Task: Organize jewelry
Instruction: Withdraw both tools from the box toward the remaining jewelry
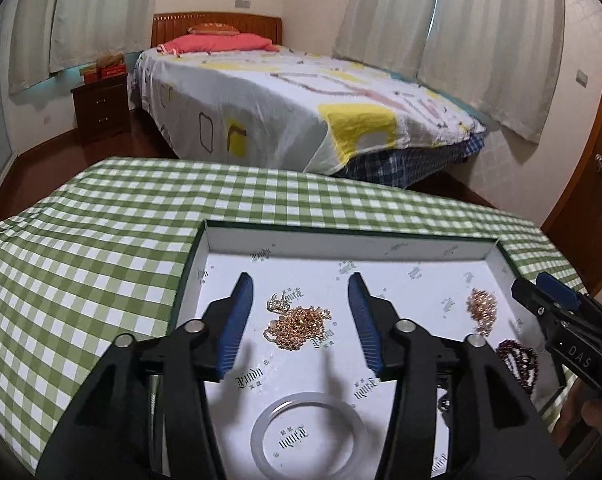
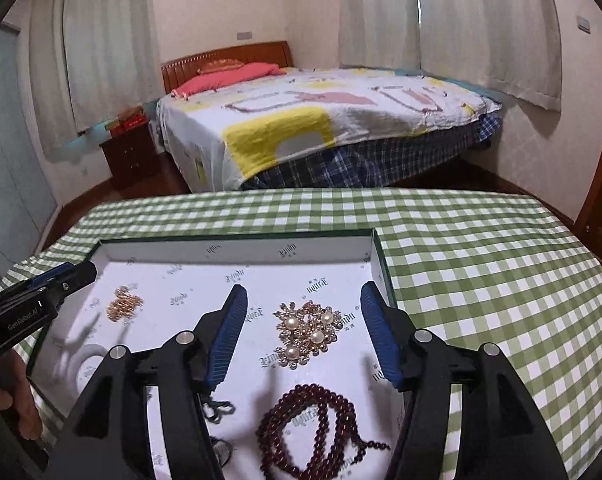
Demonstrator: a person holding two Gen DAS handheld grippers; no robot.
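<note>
A: Hovering both grippers over the tray (image 1: 205,272) on the checked surface (image 1: 81,248). Left gripper (image 1: 301,312) has its jaws spread wide, gripping nothing, gold chain (image 1: 297,326) heaped between them on the tray floor. Right gripper (image 2: 303,330) same: jaws released, pearl brooch (image 2: 309,334) between them.

B: How will the chain handle?

A: Light and limp, I'd guess. It'll sag and trail, could snag. I'd pinch the thick middle of the heap, not a stray loop.

B: Brooch?

A: Stiff, but the pearls and thin metal petals look delicate. I'd close on the outer edges, gently. Smooth pearls may slip.

B: Anything else in there?

A: Dark red bead strand (image 2: 313,428) coiled nearer me, floppy but chunkier, easy to grab across the doubled strands. Pale bangle (image 1: 307,436) lying flat near the left gripper: rigid, slick, probably brittle; take the rim. Small rose-gold piece (image 2: 123,306) towards the far left, too small to judge.
</note>
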